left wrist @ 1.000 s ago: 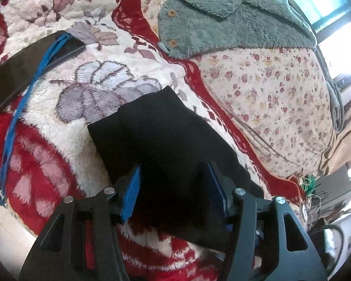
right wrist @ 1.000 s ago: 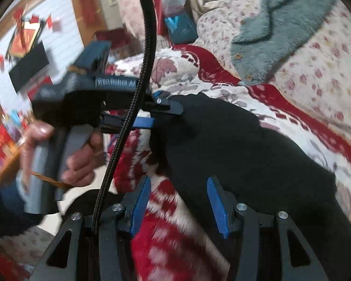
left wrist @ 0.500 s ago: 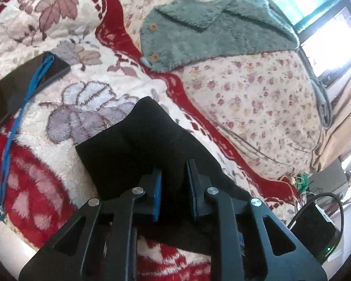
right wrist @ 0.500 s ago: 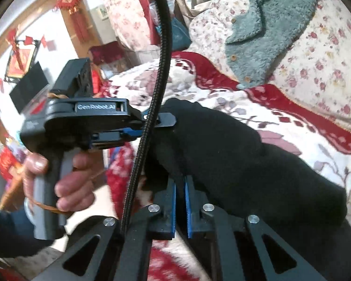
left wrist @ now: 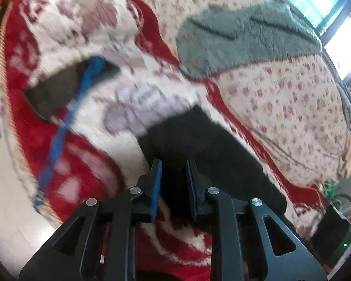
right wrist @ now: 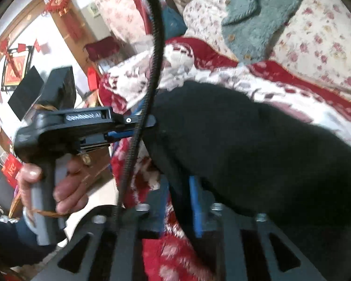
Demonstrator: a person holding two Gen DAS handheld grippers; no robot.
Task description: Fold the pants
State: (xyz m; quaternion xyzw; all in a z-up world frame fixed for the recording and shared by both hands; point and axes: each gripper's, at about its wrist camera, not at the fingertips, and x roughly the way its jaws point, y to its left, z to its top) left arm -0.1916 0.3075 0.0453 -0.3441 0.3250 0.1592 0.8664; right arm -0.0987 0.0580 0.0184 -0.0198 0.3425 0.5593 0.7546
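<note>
The black pants (left wrist: 206, 149) lie folded on a red-and-white floral blanket (left wrist: 58, 145); they also fill the right wrist view (right wrist: 257, 145). My left gripper (left wrist: 173, 182) is shut on the near edge of the pants, with black cloth between its blue pads. It also shows from the side in the right wrist view (right wrist: 149, 123), held by a hand. My right gripper (right wrist: 177, 201) is closed on the pants' lower edge, cloth between its blue pads and lifted off the blanket.
A grey fleece garment (left wrist: 245, 39) lies on the floral bedspread (left wrist: 280, 98) behind. A dark phone (left wrist: 65, 89) with a blue strap (left wrist: 65, 126) lies on the blanket at left. A black cable (right wrist: 152, 75) hangs across the right wrist view. The bed edge and floor are at lower left.
Both grippers closed on the pants a second ago and now hold them. Both have moved, lifting the near edge of the pants; the views are blurred with motion.
</note>
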